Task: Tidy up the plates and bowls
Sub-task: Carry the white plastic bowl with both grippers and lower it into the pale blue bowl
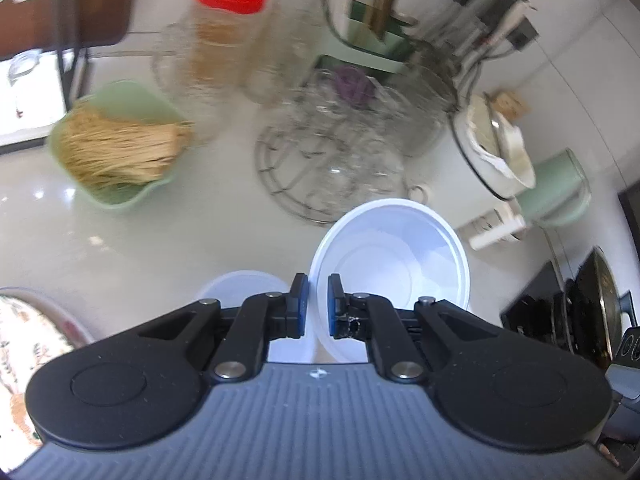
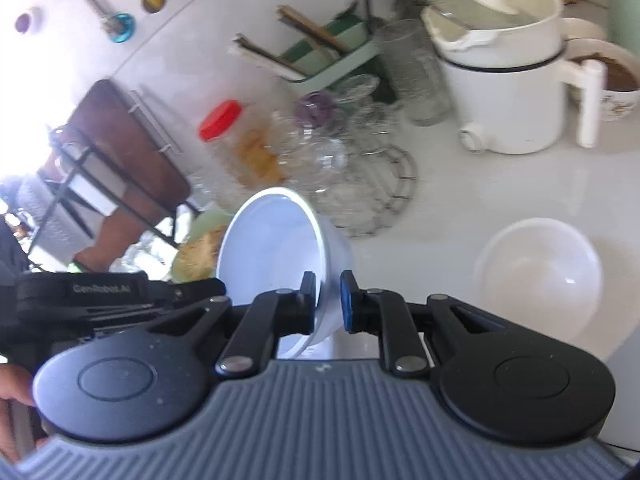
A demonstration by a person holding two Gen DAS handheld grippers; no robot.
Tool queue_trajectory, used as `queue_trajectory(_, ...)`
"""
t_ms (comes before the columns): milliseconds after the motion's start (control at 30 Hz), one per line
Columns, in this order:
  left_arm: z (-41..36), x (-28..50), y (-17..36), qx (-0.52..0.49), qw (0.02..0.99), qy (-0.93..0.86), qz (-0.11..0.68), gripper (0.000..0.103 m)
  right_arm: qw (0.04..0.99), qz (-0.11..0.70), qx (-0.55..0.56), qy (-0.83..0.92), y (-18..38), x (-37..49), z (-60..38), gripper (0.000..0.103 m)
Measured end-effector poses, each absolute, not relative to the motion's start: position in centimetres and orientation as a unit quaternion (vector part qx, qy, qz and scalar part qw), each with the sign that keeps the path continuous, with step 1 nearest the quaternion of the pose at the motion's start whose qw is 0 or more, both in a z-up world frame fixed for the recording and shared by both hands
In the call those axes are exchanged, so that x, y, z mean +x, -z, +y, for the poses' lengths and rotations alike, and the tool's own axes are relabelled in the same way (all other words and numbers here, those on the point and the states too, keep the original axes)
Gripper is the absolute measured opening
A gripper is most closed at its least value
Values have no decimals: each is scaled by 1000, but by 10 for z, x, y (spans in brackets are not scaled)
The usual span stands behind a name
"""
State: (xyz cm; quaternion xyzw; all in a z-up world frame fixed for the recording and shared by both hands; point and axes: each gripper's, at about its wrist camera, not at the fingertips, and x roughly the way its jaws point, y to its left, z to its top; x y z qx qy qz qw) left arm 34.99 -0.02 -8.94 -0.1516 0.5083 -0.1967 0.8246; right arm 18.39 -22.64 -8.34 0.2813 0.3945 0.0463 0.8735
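The left gripper [image 1: 317, 304] has its jaws clamped on the near rim of a shallow white plastic bowl [image 1: 394, 256], which is tilted so that its hollow faces the left wrist camera. Just left of the fingers, partly hidden behind them, a second pale round white dish [image 1: 240, 286] lies low on the glossy white tabletop [image 1: 140, 240].

The right gripper [image 2: 328, 302] has its jaws closed on the wall of a deep white bowl [image 2: 272, 240]; one pad sits inside the rim and the other against the outer side, and the bowl is tipped with its opening turned to the upper left. To its right, well apart, a wide white empty bowl [image 2: 538, 276] stands upright on the tabletop. At the left edge of the right wrist view the other black gripper body shows, with part of a person's hand [image 2: 12, 384] below it.

Beyond the held bowls, in the middle of the tabletop, clear glass cups are heaped on a round wire rack [image 1: 320, 168]. Left of it sits a pale green square dish holding a bundle of dry noodles [image 1: 116, 148], and behind that a clear plastic jar with a red lid [image 1: 228, 28]. To the right of the rack stands a white electric pot with a dark band and a side handle [image 2: 508, 92], with a patterned mug [image 2: 620, 84] just beside it.
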Motion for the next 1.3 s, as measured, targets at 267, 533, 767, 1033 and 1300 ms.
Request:
queue_trajectory(267, 37, 341, 107, -173, 831, 161, 503, 10, 860, 432, 262, -76, 100, 203, -195, 16)
queue_trajectory(533, 52, 339, 128, -178, 825, 155, 514, 10, 846, 471, 238, -73, 117, 207, -176, 16)
queue_trajectory(767, 53, 343, 140, -169, 818, 148, 529, 10, 837, 499, 212, -70, 128, 209, -164, 17)
queue_trajectory(1033, 56, 348, 144, -165, 815, 148, 535, 10, 839, 500, 201, -70, 130, 209, -158, 18)
queue_trajectory(1300, 56, 349, 142, -168, 812, 144, 540, 11, 842, 499, 190, -71, 129, 211, -156, 18)
